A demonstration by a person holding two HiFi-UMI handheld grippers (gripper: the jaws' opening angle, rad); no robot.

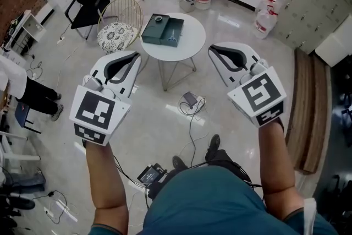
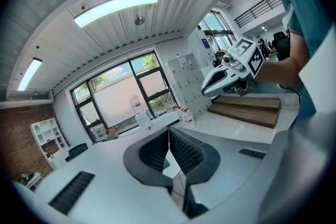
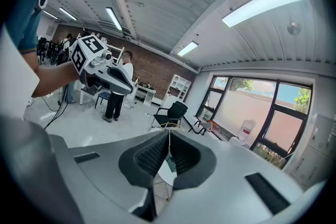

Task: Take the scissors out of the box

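I am holding both tools up in front of me, well short of the round white surface (image 1: 193, 44). The left gripper (image 2: 169, 135) is showing its jaws pressed together with nothing between them, and the right gripper (image 3: 168, 140) is showing the same: closed and empty.

The scissors (image 1: 172, 37) are lying flat inside the open dark box (image 1: 155, 32), in the half toward my right, near the middle of the surface. A small round thing is sitting in the far part of the box; I cannot tell what it is.

I am judging the scissors to be light and stiff, so weight is not worrying me. The blades are probably smooth metal and likely to slide between my pads, and a thin thing lying flat on a box floor is giving little to bite on. I am planning to take them by the handle end or just beside the pivot, where they are thickest. They are too small here to tell which way the handles are pointing, and the box wall may be crowding my approach.
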